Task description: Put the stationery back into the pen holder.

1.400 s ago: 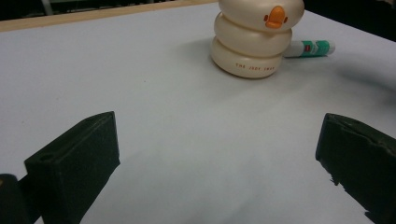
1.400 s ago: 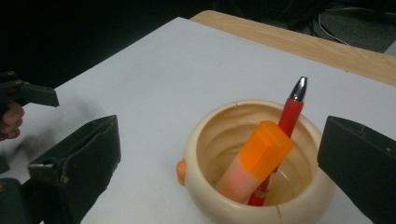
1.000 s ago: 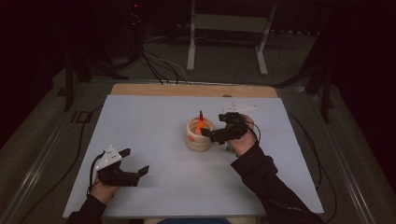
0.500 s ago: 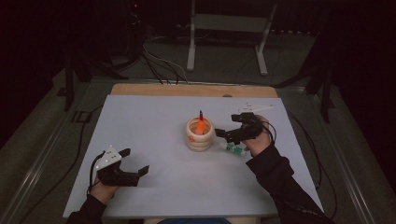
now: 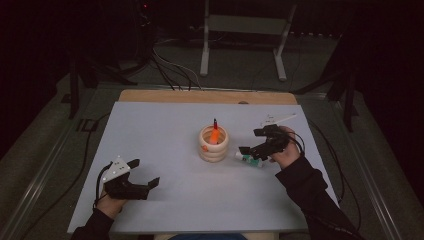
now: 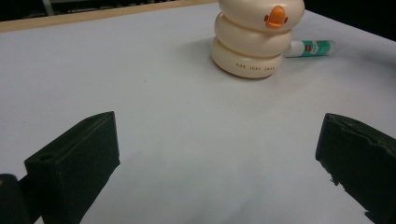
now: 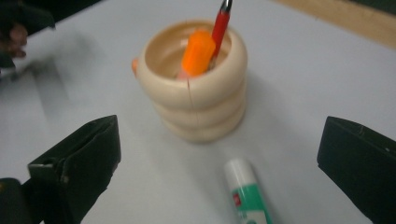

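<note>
The right gripper (image 5: 253, 141), which a second ago hung over the rim of the cream ringed pen holder (image 5: 213, 145), is now drawn back to the right of the holder and lower, toward the person. Its jaws are spread wide above a white and green glue stick (image 5: 248, 159) that lies on the table just right of the holder. The person's right forearm is swung outward, away from the holder.
</note>
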The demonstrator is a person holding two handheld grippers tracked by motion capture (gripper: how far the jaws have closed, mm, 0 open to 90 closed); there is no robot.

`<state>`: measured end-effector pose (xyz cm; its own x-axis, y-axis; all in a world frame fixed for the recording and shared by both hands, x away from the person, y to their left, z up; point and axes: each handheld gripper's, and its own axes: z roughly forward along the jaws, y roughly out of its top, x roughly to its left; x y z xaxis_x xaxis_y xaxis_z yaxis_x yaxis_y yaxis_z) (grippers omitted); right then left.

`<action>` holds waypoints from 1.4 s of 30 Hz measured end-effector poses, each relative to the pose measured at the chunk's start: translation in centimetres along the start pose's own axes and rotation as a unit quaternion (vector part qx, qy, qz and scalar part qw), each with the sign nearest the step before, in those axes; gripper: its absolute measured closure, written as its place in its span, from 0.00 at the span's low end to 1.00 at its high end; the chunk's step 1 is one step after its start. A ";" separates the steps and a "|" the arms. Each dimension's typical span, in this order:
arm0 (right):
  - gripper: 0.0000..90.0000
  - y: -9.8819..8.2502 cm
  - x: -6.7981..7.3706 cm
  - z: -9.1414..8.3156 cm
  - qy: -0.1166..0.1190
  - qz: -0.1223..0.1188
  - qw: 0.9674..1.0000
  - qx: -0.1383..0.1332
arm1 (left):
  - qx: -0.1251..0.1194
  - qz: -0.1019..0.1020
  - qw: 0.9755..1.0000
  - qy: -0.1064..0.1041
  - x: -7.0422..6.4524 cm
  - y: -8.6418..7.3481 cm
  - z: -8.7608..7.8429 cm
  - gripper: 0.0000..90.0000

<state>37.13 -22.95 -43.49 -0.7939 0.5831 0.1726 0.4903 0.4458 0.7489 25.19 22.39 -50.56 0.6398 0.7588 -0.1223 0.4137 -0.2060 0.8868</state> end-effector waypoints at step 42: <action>0.17 -1.5 -1.2 3.1 0.010 -0.108 0.967 0.229 | 0.000 0.000 1.000 0.000 0.0 0.0 0.0 0.00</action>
<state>38.41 -22.21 -46.79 -0.8998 0.4323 0.0594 0.4171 0.8121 0.4081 25.18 22.38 -50.54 0.6406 0.7581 -0.1221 0.4133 -0.2064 0.8869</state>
